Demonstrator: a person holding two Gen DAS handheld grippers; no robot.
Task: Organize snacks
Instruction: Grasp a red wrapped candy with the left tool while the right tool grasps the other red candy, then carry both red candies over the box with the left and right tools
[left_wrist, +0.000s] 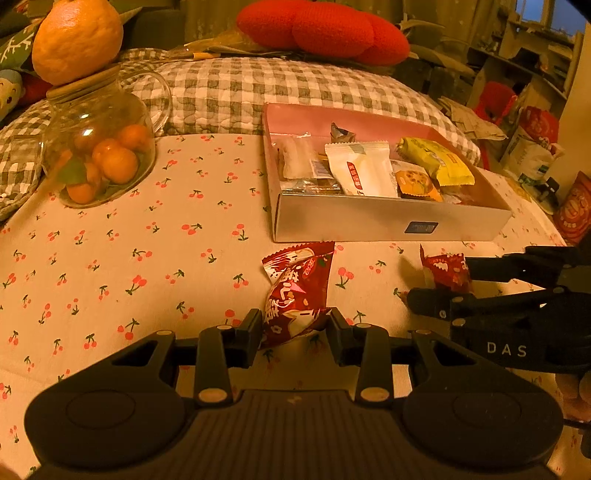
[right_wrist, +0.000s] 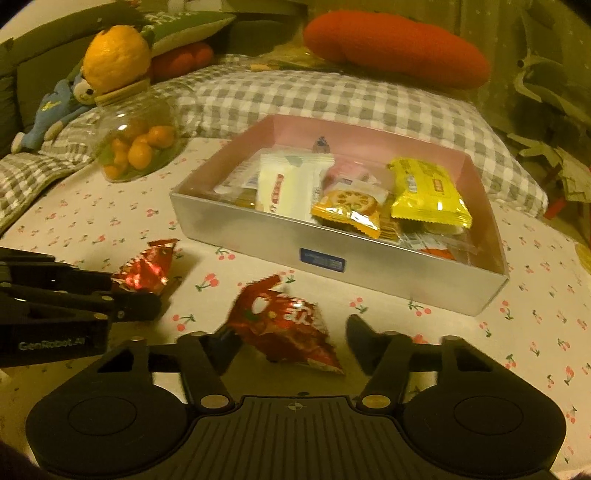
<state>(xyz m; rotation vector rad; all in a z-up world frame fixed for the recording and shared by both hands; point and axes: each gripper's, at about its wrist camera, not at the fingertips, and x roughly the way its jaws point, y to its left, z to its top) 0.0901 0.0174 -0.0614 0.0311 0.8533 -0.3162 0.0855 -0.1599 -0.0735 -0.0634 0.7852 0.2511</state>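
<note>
Sitting on the cherry-print cloth (left_wrist: 110, 258): the snack box (right_wrist: 332, 254), already holding several packets. Lying just in front of the box: 2 red snack packets. Closing around the larger packet (left_wrist: 297, 295): the left gripper (left_wrist: 295, 328), fingers touching both sides. Straddling the smaller packet (right_wrist: 284, 325): the right gripper (right_wrist: 291, 343), fingers spread wide, not gripping. Probably best: pinching mid-body, not the crimped ends, lifting clear of the box wall before releasing.
</note>
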